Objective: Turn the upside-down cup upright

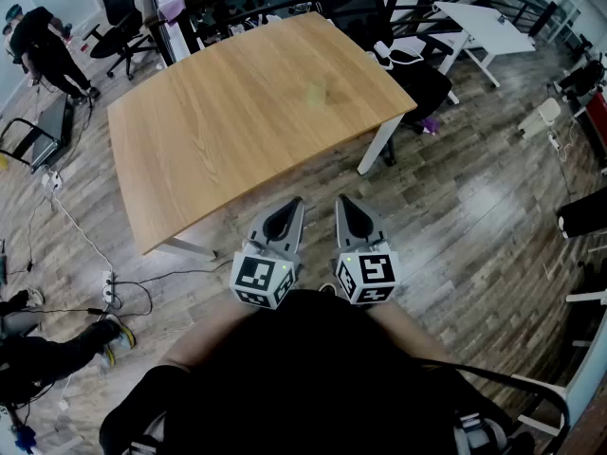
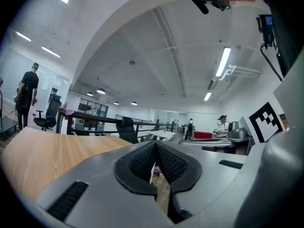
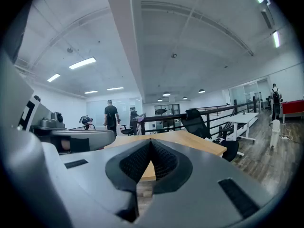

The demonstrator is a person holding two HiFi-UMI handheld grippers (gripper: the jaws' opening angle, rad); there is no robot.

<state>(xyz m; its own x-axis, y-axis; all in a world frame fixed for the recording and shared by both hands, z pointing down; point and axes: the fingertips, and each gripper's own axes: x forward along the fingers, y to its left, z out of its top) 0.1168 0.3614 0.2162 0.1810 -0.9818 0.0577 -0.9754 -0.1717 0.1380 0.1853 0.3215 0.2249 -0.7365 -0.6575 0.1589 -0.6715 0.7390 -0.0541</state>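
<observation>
A small pale yellow-green cup stands on the wooden table, toward its far right part. It is too blurred to tell which way up it is. Both grippers are held close to my body, well short of the table's near edge. My left gripper is shut with nothing in it, and my right gripper beside it is shut and empty too. In the left gripper view the closed jaws point level past the table's right edge. In the right gripper view the closed jaws point at the tabletop. Neither gripper view shows the cup.
A black office chair stands at the table's right corner, and a white desk stands farther right. Cables and a power strip lie on the wood floor at the left. A person stands at the far left beside another chair.
</observation>
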